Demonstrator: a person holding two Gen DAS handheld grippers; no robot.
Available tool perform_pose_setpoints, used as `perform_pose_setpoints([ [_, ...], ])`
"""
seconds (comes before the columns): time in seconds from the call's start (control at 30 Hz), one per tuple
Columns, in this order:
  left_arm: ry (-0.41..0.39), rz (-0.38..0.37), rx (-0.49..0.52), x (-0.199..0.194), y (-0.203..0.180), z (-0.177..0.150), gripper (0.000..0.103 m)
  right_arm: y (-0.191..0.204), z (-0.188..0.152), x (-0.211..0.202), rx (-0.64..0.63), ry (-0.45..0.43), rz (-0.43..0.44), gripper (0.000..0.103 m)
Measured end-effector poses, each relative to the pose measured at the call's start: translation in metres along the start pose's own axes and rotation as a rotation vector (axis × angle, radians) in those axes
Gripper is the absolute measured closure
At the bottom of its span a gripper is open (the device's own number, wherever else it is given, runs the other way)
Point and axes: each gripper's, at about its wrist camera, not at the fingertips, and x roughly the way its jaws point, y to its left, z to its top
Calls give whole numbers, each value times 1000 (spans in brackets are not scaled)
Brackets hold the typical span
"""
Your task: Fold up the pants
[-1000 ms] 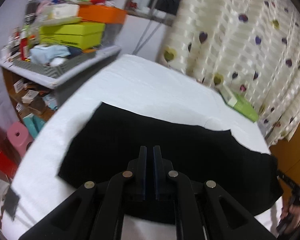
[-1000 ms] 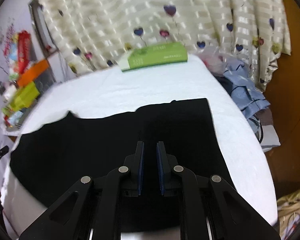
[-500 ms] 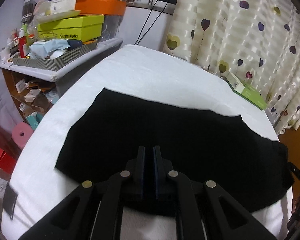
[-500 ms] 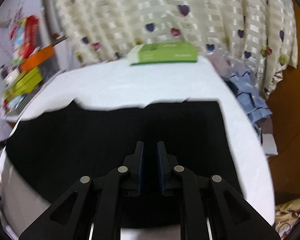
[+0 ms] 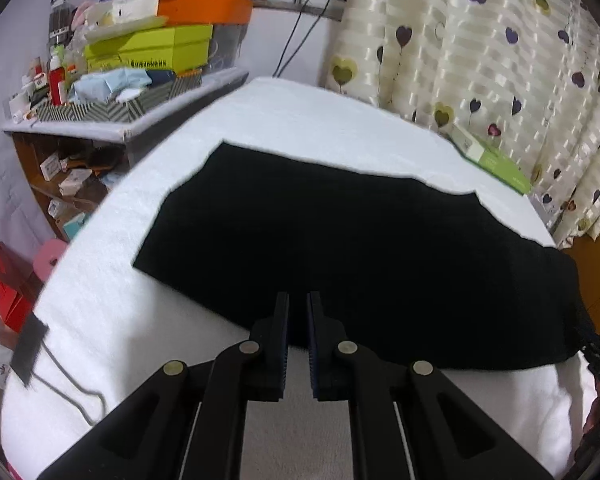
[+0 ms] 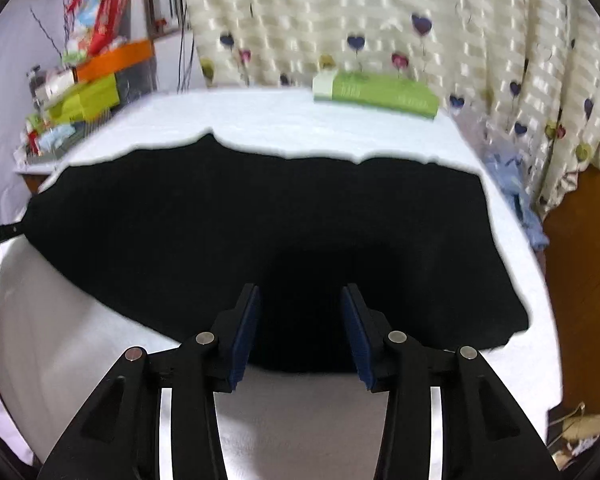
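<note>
The black pants (image 5: 340, 240) lie flat on a white sheet (image 5: 100, 320) that covers the table or bed, spread in a long strip from left to right. Their near edge runs close to the near side of the sheet, and their far edge is ragged in outline, with a small peak in it.

The left gripper (image 5: 298, 308) is over the near edge of the pants, toward their left end. Its two fingers stand almost together, with only a thin slit between the blue pads (image 5: 285, 320). No cloth shows in that slit.

The right gripper (image 6: 300, 304) is over the near edge of the pants, toward their right end. Its fingers are well apart, and the black cloth shows in the gap between them. Whether the tips touch the cloth I cannot tell.

A green box (image 6: 380, 92) lies at the far right of the sheet, just before the curtain (image 6: 420, 20), which is pale and bears heart shapes. At the far left a shelf (image 5: 132, 128) carries a heap of boxes, among them a yellow-green box (image 5: 148, 50) under an orange one (image 5: 204, 8). A grey cable (image 5: 72, 384) trails over the near left of the sheet. Blue clothes (image 6: 516, 200) lie off the right side of the sheet.
</note>
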Motion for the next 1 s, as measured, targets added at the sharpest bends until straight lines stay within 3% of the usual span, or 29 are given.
perform_pose_setpoints([
  [0.2, 7, -29, -31, -9, -1, -9, 92, 2, -4, -3, 5, -8, 0, 58],
  [0.77, -43, 34, 30, -11, -20, 1, 92, 42, -3, 3, -77, 0, 71, 58],
  [1.0, -7, 60, 29, 4, -19, -5, 92, 43, -4, 9, -80, 11, 62, 58],
])
